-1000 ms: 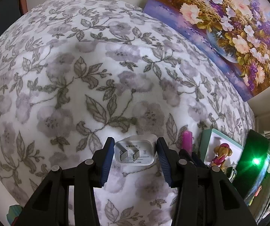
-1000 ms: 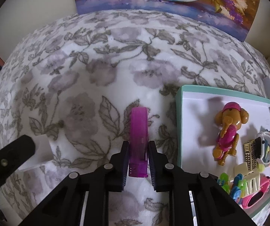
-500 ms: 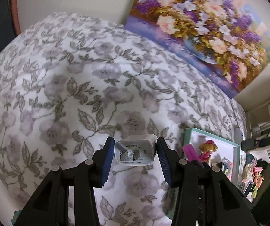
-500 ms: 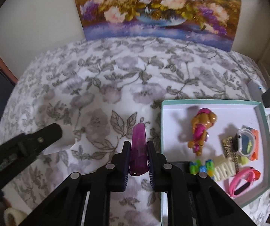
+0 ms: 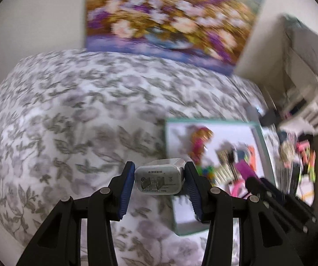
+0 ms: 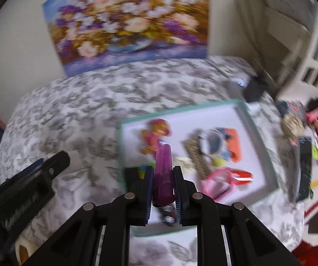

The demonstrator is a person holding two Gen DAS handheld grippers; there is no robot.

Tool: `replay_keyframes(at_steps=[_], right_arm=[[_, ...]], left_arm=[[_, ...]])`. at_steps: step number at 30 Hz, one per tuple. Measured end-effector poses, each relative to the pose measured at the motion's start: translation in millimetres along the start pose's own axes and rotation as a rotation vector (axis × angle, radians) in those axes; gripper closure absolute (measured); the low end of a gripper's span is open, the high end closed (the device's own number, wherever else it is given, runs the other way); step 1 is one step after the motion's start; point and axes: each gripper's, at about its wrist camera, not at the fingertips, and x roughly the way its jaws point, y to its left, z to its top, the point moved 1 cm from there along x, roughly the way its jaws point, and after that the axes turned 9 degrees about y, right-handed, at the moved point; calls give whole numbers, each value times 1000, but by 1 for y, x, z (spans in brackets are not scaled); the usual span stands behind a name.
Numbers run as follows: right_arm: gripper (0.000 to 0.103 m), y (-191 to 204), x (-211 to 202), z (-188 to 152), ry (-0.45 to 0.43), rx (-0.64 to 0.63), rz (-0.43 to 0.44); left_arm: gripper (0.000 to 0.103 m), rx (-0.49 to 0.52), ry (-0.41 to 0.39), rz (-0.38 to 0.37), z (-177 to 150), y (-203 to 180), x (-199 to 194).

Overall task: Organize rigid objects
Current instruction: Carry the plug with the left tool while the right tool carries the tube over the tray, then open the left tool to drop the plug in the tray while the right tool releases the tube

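In the left wrist view, the floral bedspread (image 5: 70, 115) fills the left and centre of the frame, with a flower painting (image 5: 167, 20) leaning against the wall at upper centre. At lower centre the left gripper (image 5: 160, 180) has its two blue-padded fingers (image 5: 127, 187) closed against the sides of a white charger (image 5: 160, 180) — the plug sits squarely between the pads, its pronged face turned toward the camera, held up off the bedspread. To the right of it lies a teal-rimmed tray (image 5: 263, 146), its white floor crowded with small toys, all blurred. The tip of the purple clip (image 5: 244, 169) shows at right centre, above the dark fingers of the other tool.

In the right wrist view, the left gripper's black body (image 6: 26, 190) crosses the lower left corner above the bedspread (image 6: 88, 102). At lower centre the right gripper (image 6: 163, 190) is clamped narrowly on the purple clip (image 6: 163, 173) — the clip stands lengthwise between the pads, its rounded end poking out past the fingertips toward the upper part of the frame, over the near left part of the tray (image 6: 249, 119). Inside the tray lie an orange-and-pink figure (image 6: 156, 133), a small watch-like toy (image 6: 216, 144) and a pink band (image 6: 218, 182), blurred. Clutter fills the right edge.
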Motion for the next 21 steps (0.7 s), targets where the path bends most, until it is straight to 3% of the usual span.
replay_keyframes(at_steps=[4,11,16,21], right_arm=[[84,-32,9,-5,39,58,-30],[84,-64,25,-10,114,139,-13],[84,-65,34,-11,146,140,4],[84,-64,37,-10,160,138,27]], left_arm=[[55,80,59,-29,-15,-31,14],[55,107,148,-53,-25,-47,36],[55,114,192,-16,-30,-49,51],[55,128,216,-44,-32,-54,56]])
